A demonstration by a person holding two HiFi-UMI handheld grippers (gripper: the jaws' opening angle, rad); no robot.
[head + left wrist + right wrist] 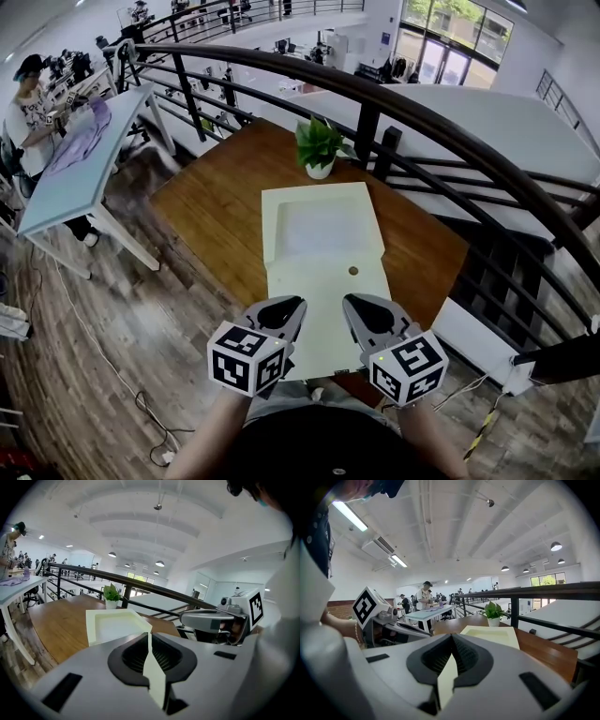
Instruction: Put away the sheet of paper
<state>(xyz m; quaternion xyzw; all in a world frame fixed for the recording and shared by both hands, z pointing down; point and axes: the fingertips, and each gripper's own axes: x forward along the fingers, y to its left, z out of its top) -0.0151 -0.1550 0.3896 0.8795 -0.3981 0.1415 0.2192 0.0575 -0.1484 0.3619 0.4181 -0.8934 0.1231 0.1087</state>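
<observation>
While both claws are clamped on it, the sheet of paper (pixel 326 305) hangs from its near edge alone. The left claw (pixel 284 312) is fully closed with that cream edge pinched between its pads, and the right claw (pixel 359 311) is closed on the same edge just beside it, so the 2 grips sit close together near the person's body. From there the sheet runs forward over the wooden counter (pixel 211 202), its far end reaching the near rim of a shallow cream tray (pixel 273 214), which I take to be where it belongs.

The risks lie in that narrow, 1-sided hold. If the 2 claws drift apart, the strip between them could tear; if they drift together, it would buckle and crease. The unsupported far end is limp, so pushing forward could catch it against the tray's rim and fold it under instead of sliding in. A thin edge could also slip from the pads if the sheet drags.

Beyond the tray stands a potted plant (pixel 319 145), close enough to be nudged by an overshoot, and behind it the dark railing (pixel 422 122).
</observation>
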